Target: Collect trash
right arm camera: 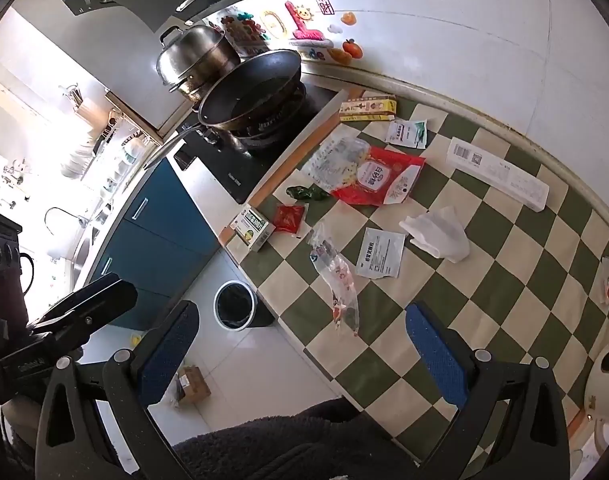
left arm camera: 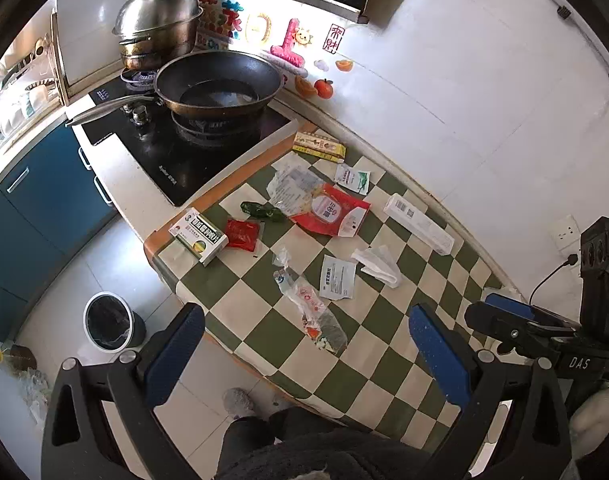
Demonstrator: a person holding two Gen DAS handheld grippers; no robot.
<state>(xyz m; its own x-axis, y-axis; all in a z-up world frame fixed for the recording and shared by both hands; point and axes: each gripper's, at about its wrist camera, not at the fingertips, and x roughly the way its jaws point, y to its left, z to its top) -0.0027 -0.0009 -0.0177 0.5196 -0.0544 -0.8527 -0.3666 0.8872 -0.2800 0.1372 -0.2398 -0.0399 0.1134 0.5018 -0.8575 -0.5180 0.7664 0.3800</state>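
Observation:
Trash lies scattered on the green-and-cream checkered counter (left arm camera: pixel 264 320): a clear plastic wrapper (left arm camera: pixel 312 312) (right arm camera: pixel 338 280), a white sachet (left arm camera: pixel 337 278) (right arm camera: pixel 380 258), a crumpled tissue (left arm camera: pixel 378 266) (right arm camera: pixel 438 234), a red bag (left arm camera: pixel 330 212) (right arm camera: pixel 380 182), a small red packet (left arm camera: pixel 242 234), a medicine box (left arm camera: pixel 198 238) and a long white box (left arm camera: pixel 418 224). A black-lined bin (left arm camera: pixel 110 322) (right arm camera: pixel 236 306) stands on the floor by the counter. My left gripper (left arm camera: pixel 304 356) and right gripper (right arm camera: pixel 300 354) are both open and empty, held above the counter's near edge.
A stove (left arm camera: pixel 192 148) with a black wok (left arm camera: pixel 220 88) and a steel pot (left arm camera: pixel 158 26) stands left of the counter. Blue cabinets (left arm camera: pixel 36 200) run along the floor. The right gripper shows in the left wrist view (left arm camera: pixel 544 328). A cardboard box (right arm camera: pixel 192 386) lies on the floor.

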